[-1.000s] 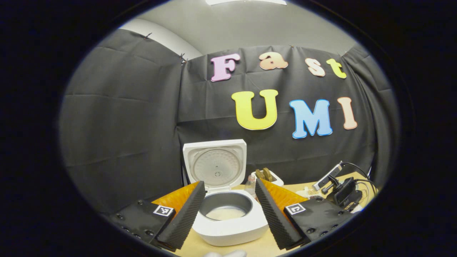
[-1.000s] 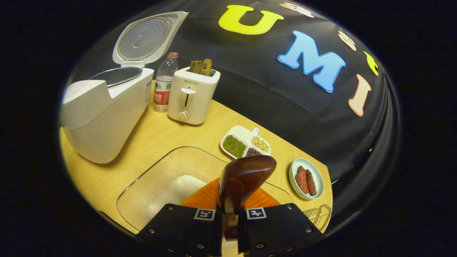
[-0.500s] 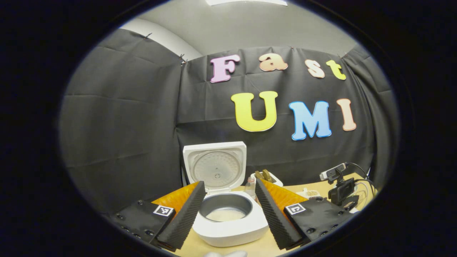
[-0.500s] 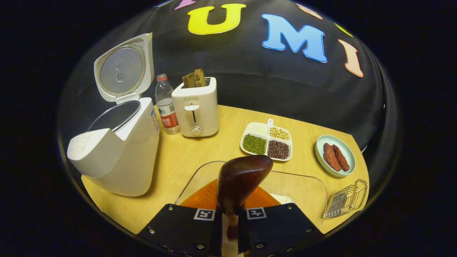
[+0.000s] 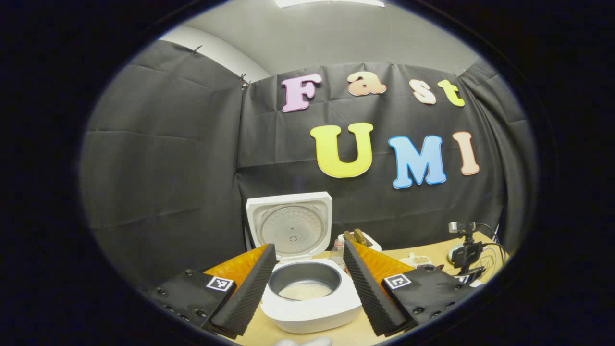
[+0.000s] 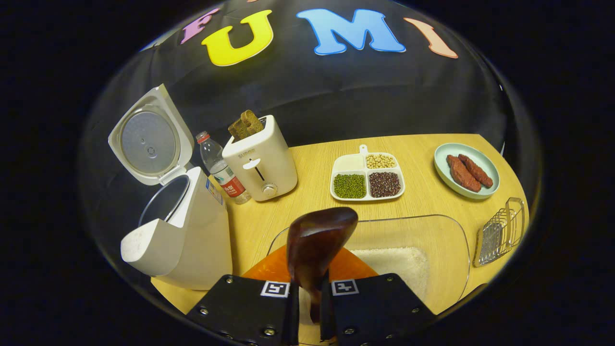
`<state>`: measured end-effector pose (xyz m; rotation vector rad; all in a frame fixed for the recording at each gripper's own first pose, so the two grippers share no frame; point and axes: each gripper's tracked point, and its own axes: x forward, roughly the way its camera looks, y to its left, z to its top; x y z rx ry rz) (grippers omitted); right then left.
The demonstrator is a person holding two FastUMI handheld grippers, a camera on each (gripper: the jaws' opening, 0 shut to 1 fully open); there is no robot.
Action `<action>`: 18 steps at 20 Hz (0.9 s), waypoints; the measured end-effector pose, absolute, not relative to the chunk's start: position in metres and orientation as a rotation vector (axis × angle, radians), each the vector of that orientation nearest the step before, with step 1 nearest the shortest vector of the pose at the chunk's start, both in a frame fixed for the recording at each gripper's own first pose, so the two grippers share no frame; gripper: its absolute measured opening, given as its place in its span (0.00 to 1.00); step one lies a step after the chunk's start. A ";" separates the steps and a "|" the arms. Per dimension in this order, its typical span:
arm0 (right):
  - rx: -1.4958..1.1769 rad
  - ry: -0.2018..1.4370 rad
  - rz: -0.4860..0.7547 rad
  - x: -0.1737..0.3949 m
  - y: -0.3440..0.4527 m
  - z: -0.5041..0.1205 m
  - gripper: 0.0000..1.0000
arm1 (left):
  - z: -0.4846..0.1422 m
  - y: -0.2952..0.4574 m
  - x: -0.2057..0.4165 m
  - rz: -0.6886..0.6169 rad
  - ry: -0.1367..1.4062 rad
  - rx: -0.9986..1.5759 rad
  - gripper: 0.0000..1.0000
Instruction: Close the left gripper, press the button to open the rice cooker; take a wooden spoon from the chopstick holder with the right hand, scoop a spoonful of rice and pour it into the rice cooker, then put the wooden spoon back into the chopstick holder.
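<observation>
My right hand-held gripper (image 6: 309, 307) clamps the wooden spoon (image 6: 317, 245) above the rice tray (image 6: 408, 262); bowl looks empty, hard to tell. Left hand-held gripper (image 5: 307, 283) spread apart before open rice cooker (image 5: 307, 293).

the left gripper (image 5: 307, 283) is sitting at the bottom of the left gripper view, its two ribbed fingers (image 5: 247, 295) splaying wide apart with nothing between them, the tips pointing up toward the centre of the frame. the right gripper (image 6: 308, 300) is filling the bottom centre of the right gripper view, its black finger blocks drawn nearly together and pinching the wooden spoon (image 6: 317, 245) by its handle, the dark bowl rising up to mid-frame. far off at the right edge of the left gripper view, the right gripper is showing small and tilted.
</observation>
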<state>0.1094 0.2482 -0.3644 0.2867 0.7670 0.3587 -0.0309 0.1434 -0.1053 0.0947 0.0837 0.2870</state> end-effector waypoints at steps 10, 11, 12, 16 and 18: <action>0.730 0.805 0.335 0.111 0.221 -0.362 0.17 | -0.099 0.126 -0.022 0.245 0.083 0.098 0.96; 0.764 0.798 0.337 0.113 0.218 -0.361 0.17 | -0.096 0.123 -0.020 0.241 0.081 0.102 0.96; 0.794 0.791 0.333 0.113 0.215 -0.358 0.17 | -0.093 0.121 -0.020 0.238 0.079 0.110 0.96; 0.931 0.765 0.326 0.118 0.200 -0.351 0.17 | -0.084 0.111 -0.017 0.220 0.069 0.138 0.97; 1.023 0.755 0.317 0.119 0.191 -0.351 0.17 | -0.085 0.102 -0.015 0.201 0.078 0.109 0.98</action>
